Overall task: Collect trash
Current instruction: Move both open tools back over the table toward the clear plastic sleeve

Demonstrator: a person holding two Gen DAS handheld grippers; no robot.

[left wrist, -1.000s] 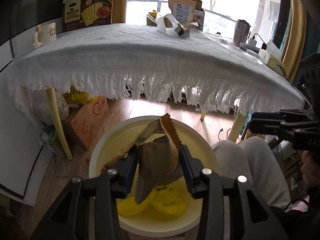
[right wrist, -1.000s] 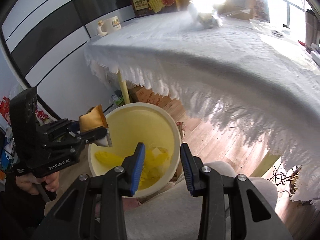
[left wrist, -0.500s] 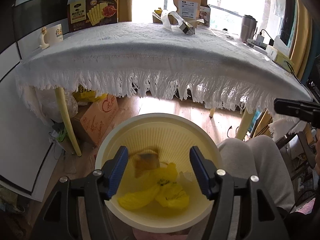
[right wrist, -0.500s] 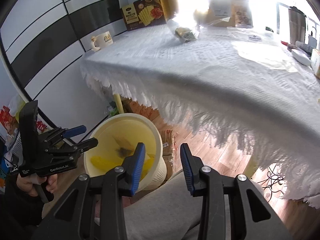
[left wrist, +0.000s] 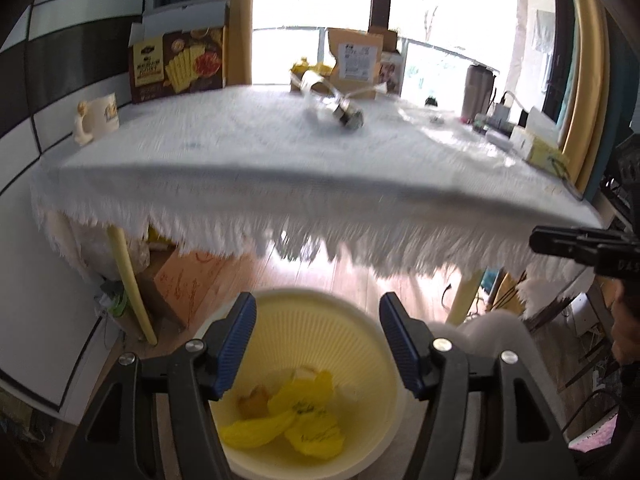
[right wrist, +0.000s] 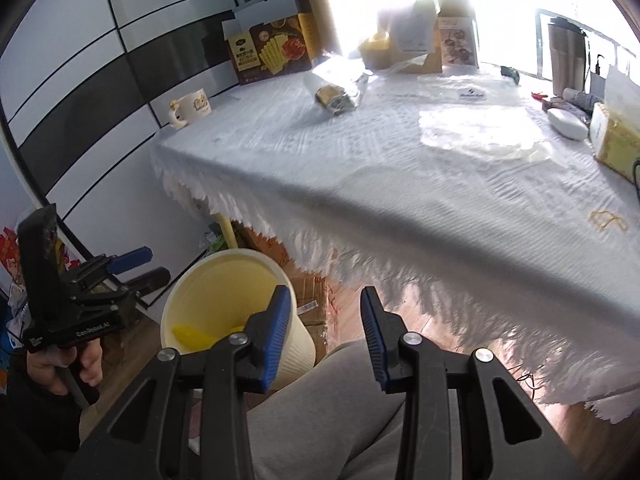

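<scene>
A pale yellow waste bin (left wrist: 360,344) stands on the floor in front of the table; it also shows in the right wrist view (right wrist: 224,280). Yellow wrappers (left wrist: 304,420) and a brown packet (left wrist: 254,400) lie inside it. My left gripper (left wrist: 316,344) is open and empty above the bin; it also shows in the right wrist view (right wrist: 136,266). My right gripper (right wrist: 324,334) is open and empty above my lap, right of the bin. A crumpled clear wrapper with a dark packet (left wrist: 340,110) lies on the tablecloth at the far middle, and shows in the right wrist view (right wrist: 340,90).
The table has a white fringed cloth (right wrist: 400,168). A biscuit box (right wrist: 272,54), a mug (right wrist: 192,110), a thermos (right wrist: 566,54), a tissue box (right wrist: 616,140) and a clear plastic sheet (right wrist: 480,128) are on it. Cardboard boxes (left wrist: 188,280) sit under the table.
My left gripper opened and dropped the brown packet into the bin, then rose. My right gripper rose and moved toward the table.
</scene>
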